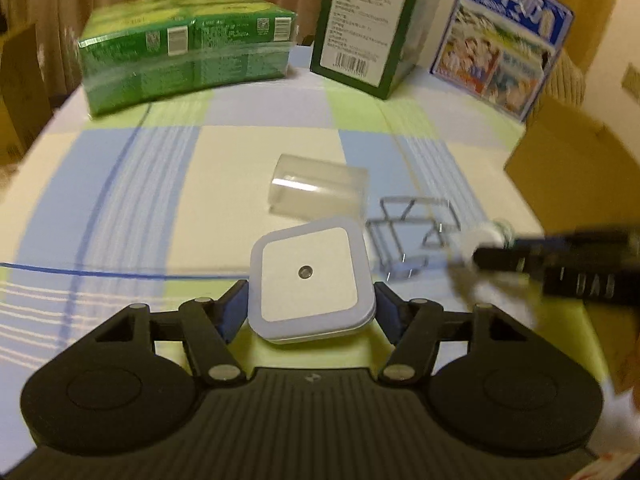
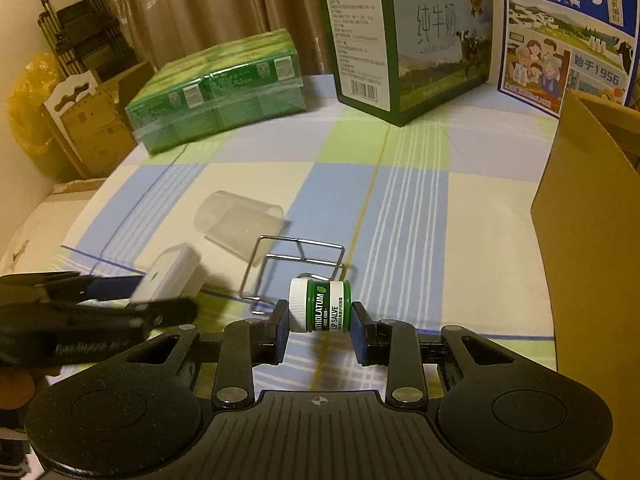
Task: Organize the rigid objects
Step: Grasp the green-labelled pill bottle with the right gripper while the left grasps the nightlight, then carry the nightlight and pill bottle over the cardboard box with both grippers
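Note:
My left gripper [image 1: 312,304] is shut on a white square night light [image 1: 310,278] with a small round sensor, held above the checked tablecloth. It shows blurred in the right wrist view [image 2: 172,276]. My right gripper [image 2: 320,320] is shut on a small green lip salve jar [image 2: 320,306] with a white cap, held sideways. In the left wrist view the right gripper [image 1: 476,248] comes in from the right, blurred. A wire rack [image 1: 412,236] [image 2: 298,272] and a clear plastic box [image 1: 318,190] [image 2: 240,222] lie on the cloth ahead of both.
A green shrink-wrapped pack [image 1: 188,52] [image 2: 218,88], a green milk carton box [image 1: 372,28] [image 2: 404,44] and a blue milk box [image 1: 504,36] [image 2: 568,32] stand at the table's back. An open cardboard box [image 2: 592,216] [image 1: 568,160] stands at the right. Boxes and a folded trolley [image 2: 80,40] sit beyond the left edge.

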`<action>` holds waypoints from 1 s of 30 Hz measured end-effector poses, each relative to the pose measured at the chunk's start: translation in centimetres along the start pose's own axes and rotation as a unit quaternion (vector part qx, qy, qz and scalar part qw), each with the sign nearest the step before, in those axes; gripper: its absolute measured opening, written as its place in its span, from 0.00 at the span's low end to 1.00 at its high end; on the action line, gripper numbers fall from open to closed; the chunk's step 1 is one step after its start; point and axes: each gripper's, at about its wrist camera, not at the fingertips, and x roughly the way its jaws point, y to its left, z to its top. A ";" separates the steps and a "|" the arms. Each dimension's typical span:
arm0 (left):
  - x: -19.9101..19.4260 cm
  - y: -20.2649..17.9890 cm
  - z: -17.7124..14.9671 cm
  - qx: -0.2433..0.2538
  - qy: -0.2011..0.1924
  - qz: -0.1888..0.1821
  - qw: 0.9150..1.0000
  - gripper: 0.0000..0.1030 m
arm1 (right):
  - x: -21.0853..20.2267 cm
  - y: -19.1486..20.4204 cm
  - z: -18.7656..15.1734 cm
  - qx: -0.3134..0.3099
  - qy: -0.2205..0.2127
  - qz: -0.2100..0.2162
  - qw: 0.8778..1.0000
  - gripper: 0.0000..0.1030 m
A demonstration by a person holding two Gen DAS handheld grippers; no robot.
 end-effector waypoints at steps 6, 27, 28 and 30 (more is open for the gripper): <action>-2.9 -1.2 -2.2 0.060 0.011 0.001 0.998 0.59 | -3.3 -0.3 -0.7 0.026 -0.017 0.008 0.999 0.27; -3.8 -1.1 -4.6 -0.002 -0.008 -0.035 0.999 0.59 | -3.5 0.3 -2.2 0.015 0.006 0.014 1.000 0.28; -3.6 -1.0 -4.5 -0.012 -0.004 -0.038 0.999 0.59 | -3.4 0.3 -2.2 0.014 0.006 0.015 1.000 0.27; -3.1 -0.8 -4.4 -0.036 0.006 -0.047 0.998 0.59 | -3.4 0.3 -2.1 0.014 0.006 0.016 1.000 0.27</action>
